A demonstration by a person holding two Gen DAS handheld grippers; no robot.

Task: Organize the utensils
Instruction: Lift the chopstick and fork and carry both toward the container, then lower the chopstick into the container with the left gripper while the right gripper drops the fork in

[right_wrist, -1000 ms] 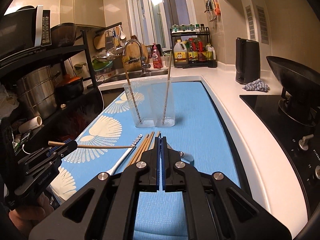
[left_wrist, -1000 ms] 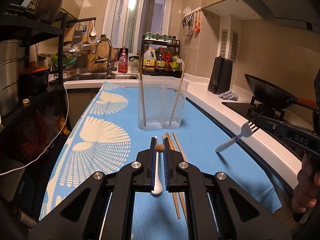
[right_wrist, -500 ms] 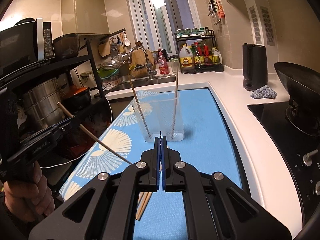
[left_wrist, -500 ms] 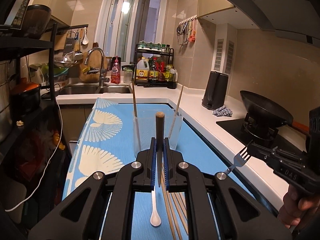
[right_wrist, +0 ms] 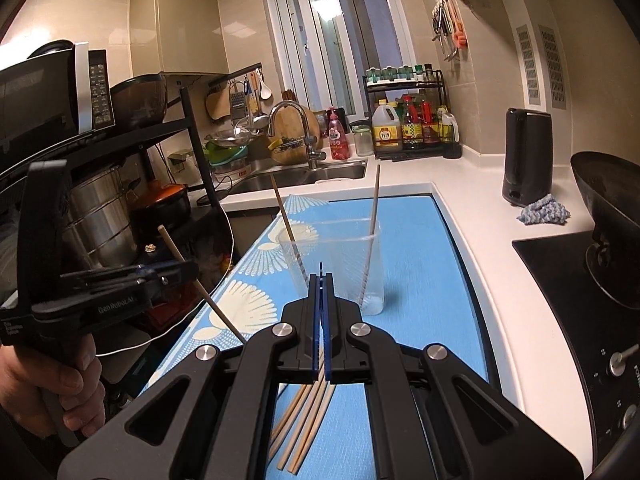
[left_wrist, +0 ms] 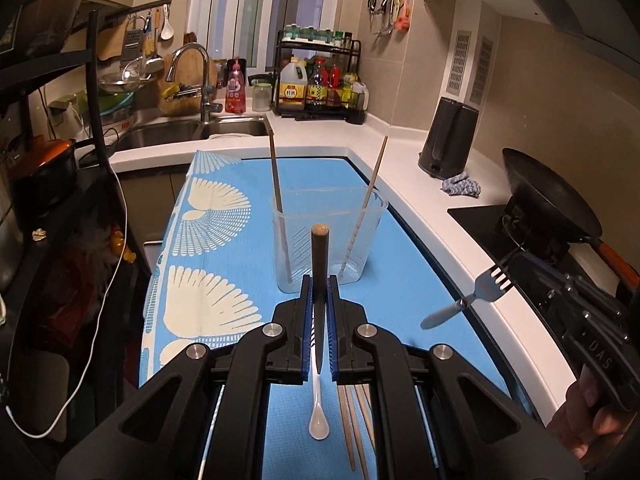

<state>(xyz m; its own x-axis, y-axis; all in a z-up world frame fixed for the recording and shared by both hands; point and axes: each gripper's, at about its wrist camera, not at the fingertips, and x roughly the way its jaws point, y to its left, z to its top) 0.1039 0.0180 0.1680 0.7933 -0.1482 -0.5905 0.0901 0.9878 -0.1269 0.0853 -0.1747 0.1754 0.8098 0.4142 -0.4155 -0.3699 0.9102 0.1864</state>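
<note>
While two chopsticks [left_wrist: 277, 200] already stand in clear cup [left_wrist: 328, 240], left hand-held gripper [left_wrist: 319, 292] clamps third chopstick [left_wrist: 320, 264] near cup; right hand-held gripper [right_wrist: 322, 292] clamps fork [left_wrist: 476, 292], apparently. Left on counter [left_wrist: 420, 184]: spoon [left_wrist: 319, 420], loose chopsticks [right_wrist: 304, 428].

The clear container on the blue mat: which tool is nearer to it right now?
Left, as far as these views show. The left tool, gripping a chopstick, is close in front of the clear container. The right tool, holding a fork, sits off to the side over the counter edge.
</note>
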